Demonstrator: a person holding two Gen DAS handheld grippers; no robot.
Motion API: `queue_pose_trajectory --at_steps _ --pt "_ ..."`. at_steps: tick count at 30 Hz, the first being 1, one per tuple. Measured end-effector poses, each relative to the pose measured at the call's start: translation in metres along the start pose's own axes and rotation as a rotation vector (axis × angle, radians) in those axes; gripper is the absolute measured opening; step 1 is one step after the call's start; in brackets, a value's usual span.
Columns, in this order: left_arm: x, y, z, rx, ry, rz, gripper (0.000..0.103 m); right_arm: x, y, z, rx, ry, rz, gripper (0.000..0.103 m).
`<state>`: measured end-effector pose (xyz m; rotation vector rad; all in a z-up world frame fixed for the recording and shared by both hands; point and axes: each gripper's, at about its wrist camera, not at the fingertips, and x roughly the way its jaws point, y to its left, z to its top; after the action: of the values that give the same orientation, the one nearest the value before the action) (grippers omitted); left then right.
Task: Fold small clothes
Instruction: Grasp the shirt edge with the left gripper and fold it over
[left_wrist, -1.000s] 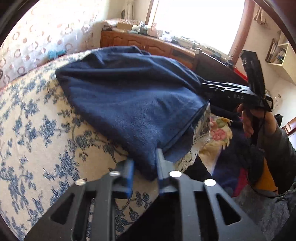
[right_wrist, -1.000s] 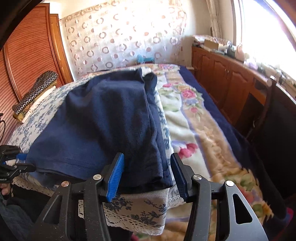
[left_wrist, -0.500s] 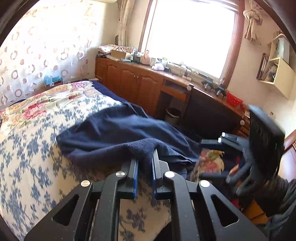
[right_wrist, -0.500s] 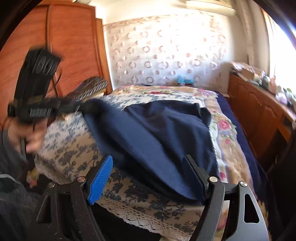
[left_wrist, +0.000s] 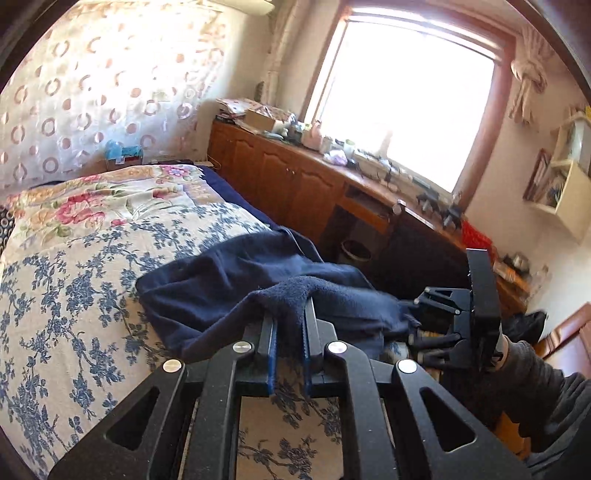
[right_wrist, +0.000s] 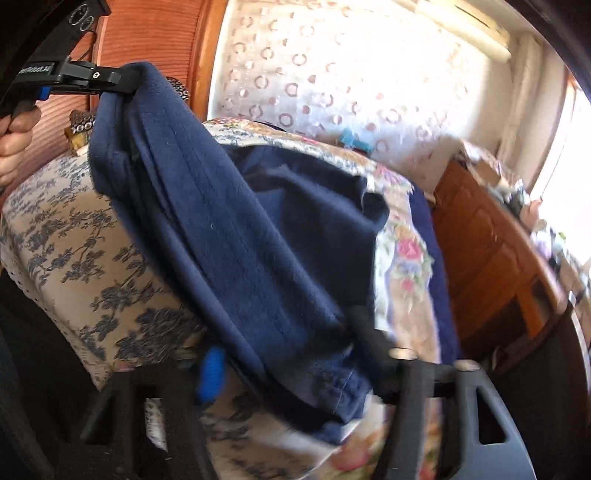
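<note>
A navy blue garment (left_wrist: 221, 291) lies half lifted on the bed's blue-flowered cover (left_wrist: 74, 295). My left gripper (left_wrist: 288, 321) is shut on one bunched corner and holds it up off the bed. In the right wrist view the left gripper (right_wrist: 125, 79) shows at the top left, and the garment (right_wrist: 240, 240) hangs from it in a long slope. My right gripper (right_wrist: 288, 354) is blurred, with its jaws closing. The garment's lower hem lies between them, and the pads still stand apart. From the left wrist, the right gripper (left_wrist: 415, 321) is at the cloth's far end.
Wooden cabinets (left_wrist: 280, 184) with clutter on top run under the bright window. A dark chair (left_wrist: 417, 251) and a bin (left_wrist: 354, 251) stand by the bed. A wooden wardrobe (right_wrist: 147, 44) is on the left. A hand (right_wrist: 14, 140) and a grey sleeve (left_wrist: 535, 380) show.
The left gripper rose with its corner, pulling the garment up off the bed. The right gripper opened wider, rolled, and moved onto the lower hem.
</note>
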<state>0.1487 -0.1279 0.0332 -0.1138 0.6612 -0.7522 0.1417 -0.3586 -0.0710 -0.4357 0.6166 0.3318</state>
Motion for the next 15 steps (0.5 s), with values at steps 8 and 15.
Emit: queue_pose_trajectory --at_steps 8,15 --pt "0.007 0.039 0.017 -0.056 -0.018 0.107 0.011 0.003 -0.026 0.089 -0.078 -0.133 -0.01 0.013" --pt "0.032 0.078 0.025 -0.098 0.042 0.143 0.035 0.062 -0.051 0.122 -0.01 -0.091 0.061 0.013"
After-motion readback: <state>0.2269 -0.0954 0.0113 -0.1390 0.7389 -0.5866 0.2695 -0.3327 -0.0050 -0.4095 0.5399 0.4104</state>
